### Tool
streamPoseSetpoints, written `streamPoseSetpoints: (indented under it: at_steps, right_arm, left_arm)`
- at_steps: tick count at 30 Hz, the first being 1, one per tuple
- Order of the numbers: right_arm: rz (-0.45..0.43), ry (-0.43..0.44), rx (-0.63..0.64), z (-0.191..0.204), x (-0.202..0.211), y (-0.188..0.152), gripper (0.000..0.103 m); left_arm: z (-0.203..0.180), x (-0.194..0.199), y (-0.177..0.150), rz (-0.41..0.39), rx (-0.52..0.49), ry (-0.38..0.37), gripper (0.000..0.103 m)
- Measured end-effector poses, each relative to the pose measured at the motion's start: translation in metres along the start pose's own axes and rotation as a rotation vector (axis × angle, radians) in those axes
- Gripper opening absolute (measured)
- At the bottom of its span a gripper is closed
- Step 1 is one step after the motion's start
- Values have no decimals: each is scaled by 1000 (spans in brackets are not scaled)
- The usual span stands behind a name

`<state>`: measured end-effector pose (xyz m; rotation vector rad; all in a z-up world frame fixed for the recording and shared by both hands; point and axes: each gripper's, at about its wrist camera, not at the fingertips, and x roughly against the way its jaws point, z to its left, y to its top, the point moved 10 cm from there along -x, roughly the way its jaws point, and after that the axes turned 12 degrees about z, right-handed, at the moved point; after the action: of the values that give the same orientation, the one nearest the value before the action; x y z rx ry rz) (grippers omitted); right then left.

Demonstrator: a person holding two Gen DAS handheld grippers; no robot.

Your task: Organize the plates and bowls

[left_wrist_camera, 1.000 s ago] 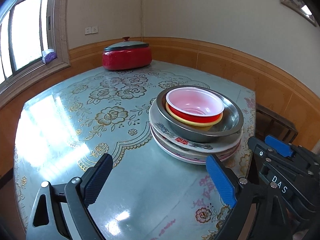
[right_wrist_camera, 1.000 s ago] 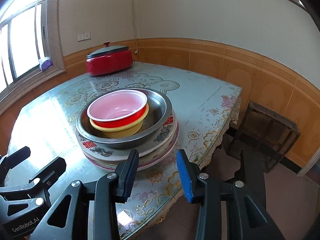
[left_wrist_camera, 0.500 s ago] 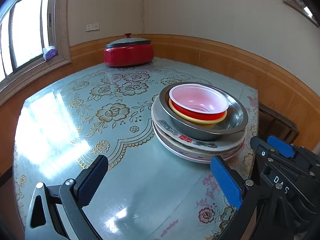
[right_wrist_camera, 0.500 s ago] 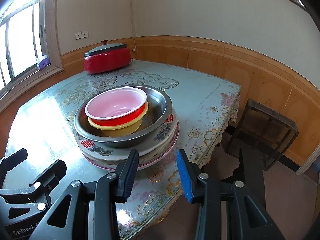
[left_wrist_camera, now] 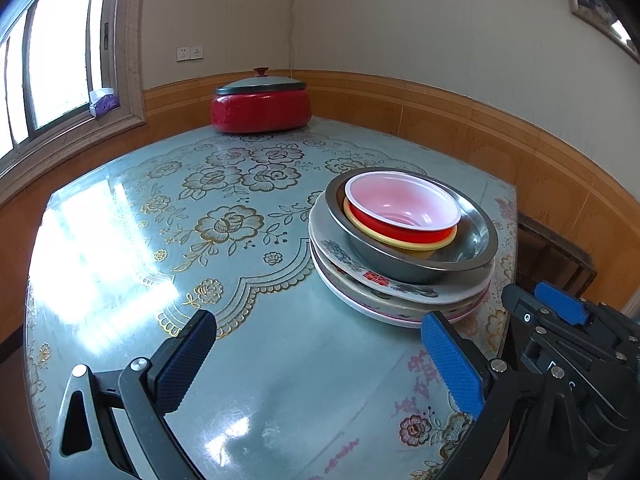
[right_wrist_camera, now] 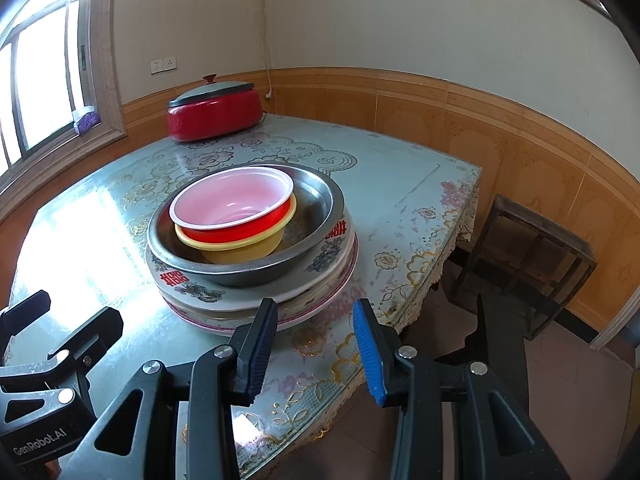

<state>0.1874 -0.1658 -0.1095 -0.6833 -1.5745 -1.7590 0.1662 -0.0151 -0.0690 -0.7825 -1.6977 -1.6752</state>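
the left gripper (left_wrist_camera: pixel 320 360) has its fingers spread wide over bare table (left_wrist_camera: pixel 160 240); the right gripper (right_wrist_camera: pixel 316 348) is part-open, pinching nothing. just beyond them sits one stack near the table's edge: at least two plates (right_wrist_camera: pixel 256 300), one steel bowl (right_wrist_camera: pixel 316 200), one yellow bowl (right_wrist_camera: pixel 248 250), one red bowl (right_wrist_camera: pixel 232 204). one red pot (left_wrist_camera: pixel 262 106) stands far back.
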Motion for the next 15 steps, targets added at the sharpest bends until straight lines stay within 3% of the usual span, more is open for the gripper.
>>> streamPoseSetpoints:
  at_steps: [15]
  right_arm:
    - [11,1,6,0,-2,-2,39]
  left_arm:
    - [4,2,0,-3,35,12,103]
